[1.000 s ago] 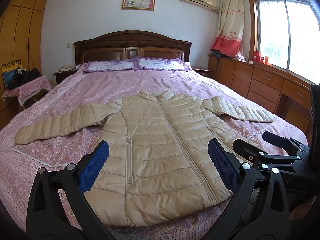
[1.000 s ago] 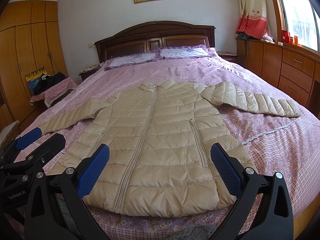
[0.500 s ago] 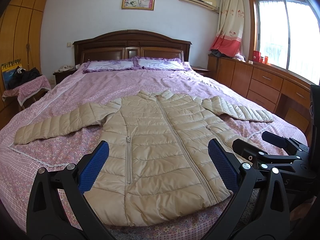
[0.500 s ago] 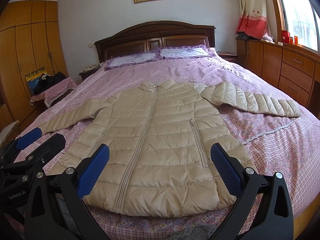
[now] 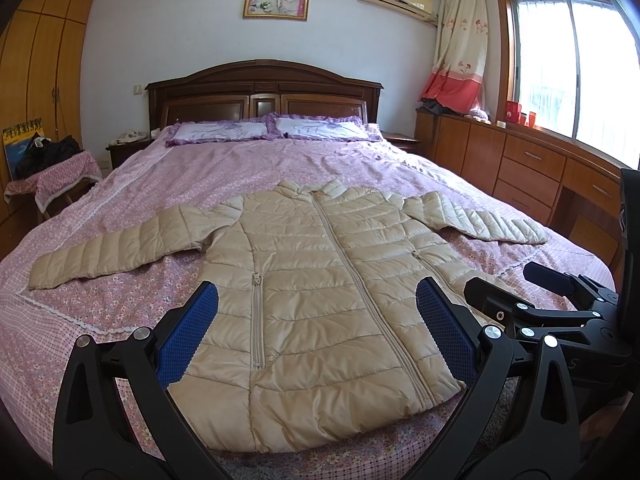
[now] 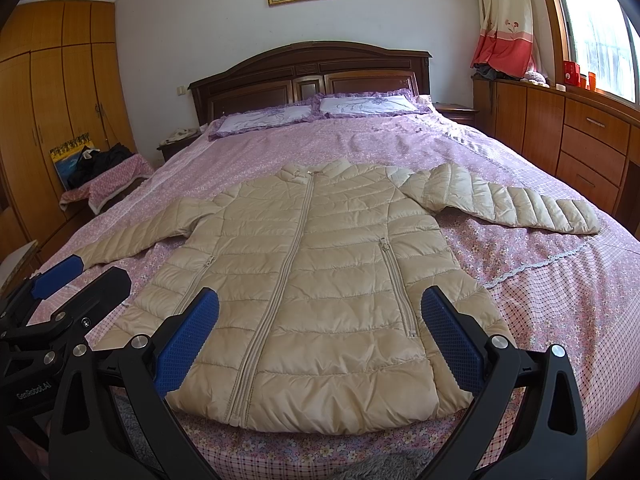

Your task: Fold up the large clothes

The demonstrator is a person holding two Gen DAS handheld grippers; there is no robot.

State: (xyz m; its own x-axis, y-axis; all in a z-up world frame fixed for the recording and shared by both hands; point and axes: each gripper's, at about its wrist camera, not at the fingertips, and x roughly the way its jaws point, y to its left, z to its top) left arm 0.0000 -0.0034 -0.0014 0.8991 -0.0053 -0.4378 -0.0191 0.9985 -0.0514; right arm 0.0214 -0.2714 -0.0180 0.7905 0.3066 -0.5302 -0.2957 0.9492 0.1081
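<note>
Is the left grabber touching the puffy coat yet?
Cannot tell. In the left wrist view the open left gripper overlaps the coat, but neither view shows a plain gap or contact.

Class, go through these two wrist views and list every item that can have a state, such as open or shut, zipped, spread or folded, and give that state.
Puffer jacket: spread flat, front up, not yet folded.
Main zipper: zipped shut.
Sleeves: stretched out sideways.
Left gripper: open, holding nothing.
Right gripper: open, holding nothing.
Curtain: drawn aside.
Wardrobe doors: shut.
Dresser drawers: shut.
</note>
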